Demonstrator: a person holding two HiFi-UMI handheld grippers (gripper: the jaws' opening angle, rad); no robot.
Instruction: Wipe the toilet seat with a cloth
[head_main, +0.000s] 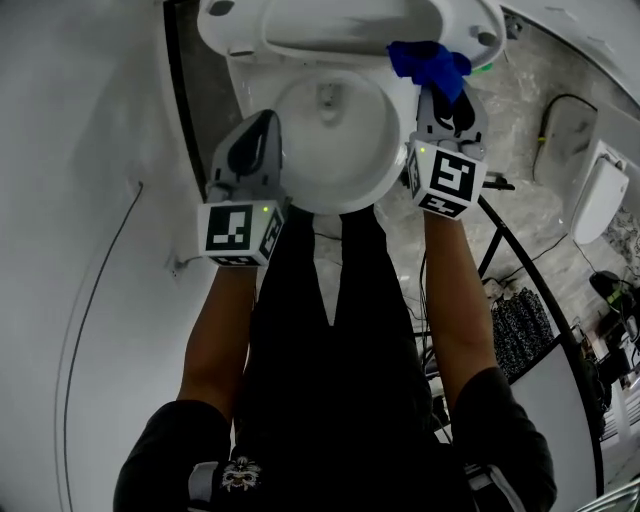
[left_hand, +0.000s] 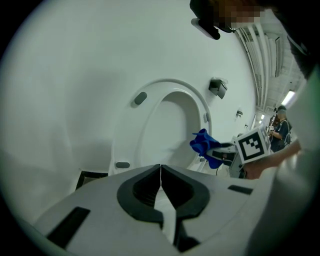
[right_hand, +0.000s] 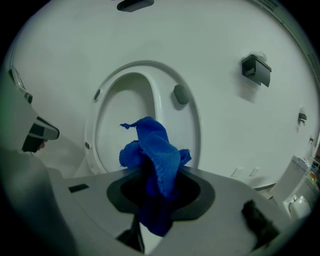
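The white toilet seat (head_main: 300, 45) stands raised over the bowl (head_main: 335, 150); its ring with grey bumpers fills the right gripper view (right_hand: 155, 95) and shows in the left gripper view (left_hand: 200, 102). A bunched blue cloth (head_main: 428, 62) (right_hand: 156, 155) (left_hand: 204, 145) is clamped in my right gripper (head_main: 442, 92) (right_hand: 155, 175), held at the seat's right side by the bowl's rim. My left gripper (head_main: 262, 140) (left_hand: 160, 172) is shut with nothing in it, over the bowl's left rim.
A white wall runs along the left (head_main: 90, 200), with a cable (head_main: 100, 290) on it. A black wall fixture (right_hand: 256, 70) sits right of the seat. The person's legs (head_main: 330, 330) stand in front of the bowl. Cables and gear (head_main: 520, 320) lie on the marble floor at the right.
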